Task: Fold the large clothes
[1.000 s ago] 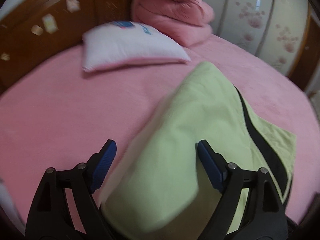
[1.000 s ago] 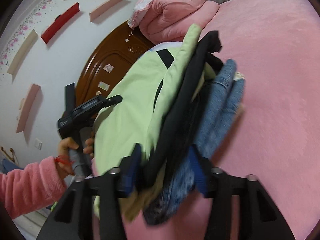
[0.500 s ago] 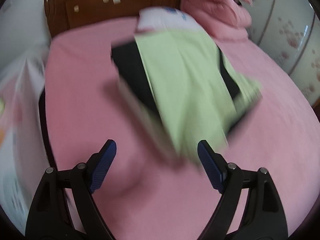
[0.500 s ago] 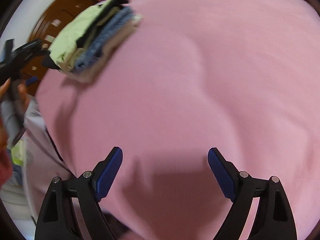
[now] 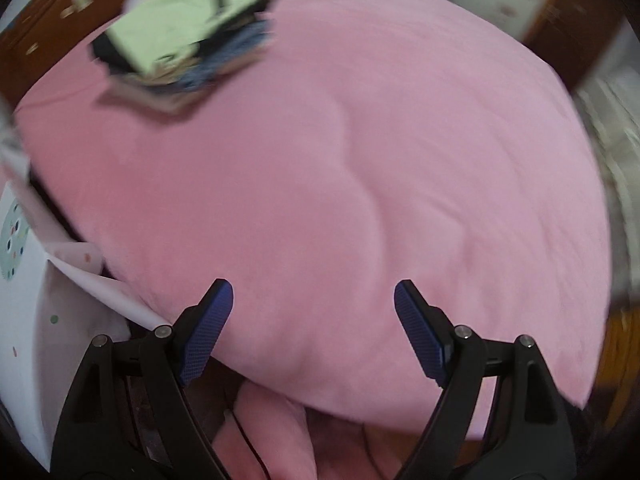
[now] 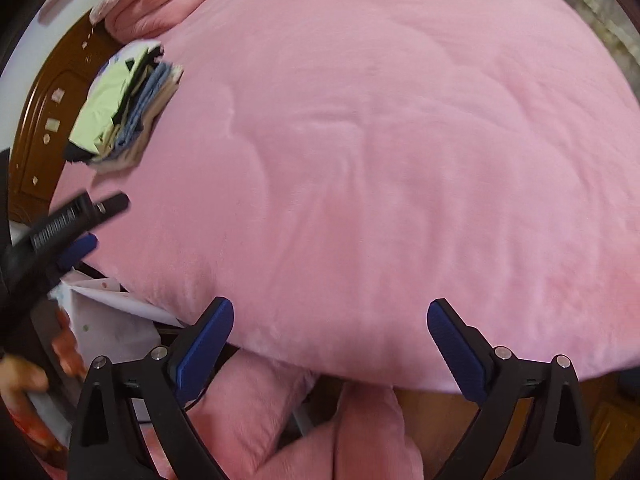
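Folded clothes stack (image 6: 124, 108), pale green garment on top, lies by the wooden headboard (image 6: 36, 128) at the far corner of the pink bed (image 6: 380, 140); likely parked there to leave the bed free for folding; left tongs (image 5: 312, 332) and right tongs (image 6: 330, 344) both spread, gripping nothing, over the bed's near edge, well apart from the stack.

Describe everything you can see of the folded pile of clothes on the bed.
The folded stack of clothes lies flat on the pink plush bedspread, at its far end near the dark wooden headboard. A pale green garment with black trim sits on top, blue denim-like layers under it and a beige layer at the bottom. The edges are staggered. A white pillow sits just behind it. Neither tool touches it.
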Available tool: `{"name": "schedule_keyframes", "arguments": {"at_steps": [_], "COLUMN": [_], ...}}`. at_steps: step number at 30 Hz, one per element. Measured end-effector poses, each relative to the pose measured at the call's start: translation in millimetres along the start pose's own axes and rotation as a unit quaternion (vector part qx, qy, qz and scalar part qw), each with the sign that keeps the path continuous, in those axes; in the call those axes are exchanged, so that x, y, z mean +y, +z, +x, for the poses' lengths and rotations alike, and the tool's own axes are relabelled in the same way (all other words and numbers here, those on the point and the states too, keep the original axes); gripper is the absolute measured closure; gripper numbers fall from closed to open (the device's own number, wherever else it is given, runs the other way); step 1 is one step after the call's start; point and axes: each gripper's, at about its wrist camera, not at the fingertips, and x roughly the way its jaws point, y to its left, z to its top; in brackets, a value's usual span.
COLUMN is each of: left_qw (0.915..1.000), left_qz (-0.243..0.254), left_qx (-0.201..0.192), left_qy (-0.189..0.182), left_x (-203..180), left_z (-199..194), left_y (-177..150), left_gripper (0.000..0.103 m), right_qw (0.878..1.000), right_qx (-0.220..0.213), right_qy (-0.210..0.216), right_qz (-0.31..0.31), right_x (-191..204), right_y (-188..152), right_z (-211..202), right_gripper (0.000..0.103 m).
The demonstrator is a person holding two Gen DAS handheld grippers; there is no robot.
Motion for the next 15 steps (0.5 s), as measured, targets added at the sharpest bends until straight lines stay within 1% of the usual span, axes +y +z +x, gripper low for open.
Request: {"name": "schedule_keyframes", "arguments": {"at_steps": [3, 6, 8, 10, 13, 15], "left_qw": [0.9981, 0.9947, 0.9927, 0.9915, 0.9899, 0.9883], "left_qz": [0.056, 0.095, 0.112, 0.120, 0.128, 0.139], "left_qx": [0.005, -0.010, -0.020, -0.024, -0.040, -0.052], "left_qy": [-0.024, -0.038, -0.041, -0.044, -0.045, -0.035], "left_x": [-38, -68, -83, -91, -104, -109], "left_z": [-29, -57, -72, -84, -103, -114], "left_y": [-16, -22, -27, -30, -36, -43], "left_gripper": [0.022, 0.022, 0.022, 0.021, 0.022, 0.021], "right_qw": [0.999, 0.998, 0.995, 0.994, 0.994, 0.994], "right_qx": [-0.025, -0.037, -0.042, -0.041, -0.038, -0.049], "right_qy": [-0.001, 0.004, 0.011, 0.013, 0.015, 0.009], "right_qz": [0.027, 0.060, 0.089, 0.104, 0.105, 0.096], "right_x": [-22, -37, -48, -57, -64, -63], "right_y": [-14, -23, -29, -34, -38, -37], "right_z": [-42, -69, -84, -102, -119, -133], "right_gripper": [0.003, 0.003, 0.002, 0.002, 0.002, 0.002]}}
